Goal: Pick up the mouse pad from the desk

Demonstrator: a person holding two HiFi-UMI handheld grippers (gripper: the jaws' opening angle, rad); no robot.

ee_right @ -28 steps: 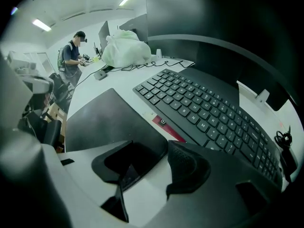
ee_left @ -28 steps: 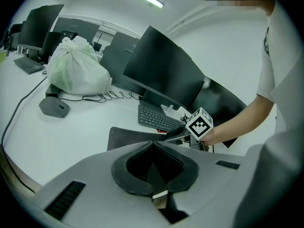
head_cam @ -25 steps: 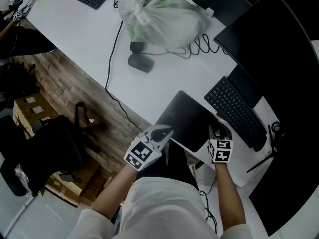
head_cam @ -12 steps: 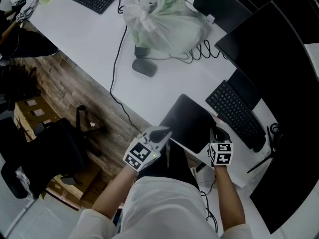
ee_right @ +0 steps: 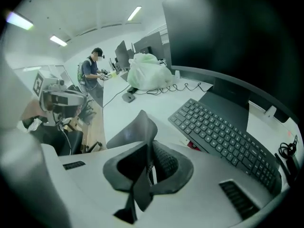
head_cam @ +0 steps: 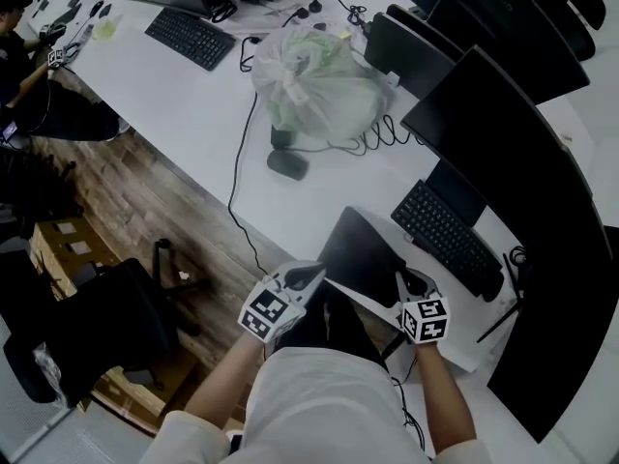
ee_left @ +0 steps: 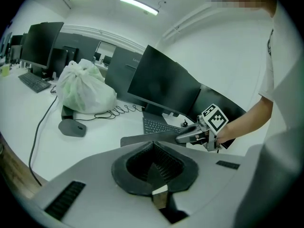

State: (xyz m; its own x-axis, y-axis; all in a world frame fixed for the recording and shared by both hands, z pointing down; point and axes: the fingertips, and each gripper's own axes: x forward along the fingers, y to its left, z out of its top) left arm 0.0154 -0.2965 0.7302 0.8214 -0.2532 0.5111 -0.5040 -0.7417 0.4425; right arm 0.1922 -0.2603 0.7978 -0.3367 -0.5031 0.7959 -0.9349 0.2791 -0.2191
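Note:
The black mouse pad (head_cam: 363,249) hangs tilted over the white desk's (head_cam: 193,95) near edge, its near side lifted. My right gripper (head_cam: 411,280) grips its near right corner. In the right gripper view the pad (ee_right: 135,132) stands on edge between the jaws of the right gripper (ee_right: 149,151), which have just been closing and now pinch it. My left gripper (head_cam: 311,275) is at the pad's near left corner. In the left gripper view the left gripper (ee_left: 153,148) has its jaws together, and the pad (ee_left: 142,139) runs flat from them towards the right gripper (ee_left: 183,137).
A black keyboard (head_cam: 447,240) and a large dark monitor (head_cam: 503,191) stand just behind the pad. Farther left lie a grey mouse (head_cam: 288,164), a cable and a knotted plastic bag (head_cam: 314,90). An office chair (head_cam: 106,327) is on the wooden floor at left; a person (head_cam: 19,27) sits far away.
Both grippers have risen with the mouse pad between them. Its near edge has come up off the desk, and the right jaws have closed on its corner.

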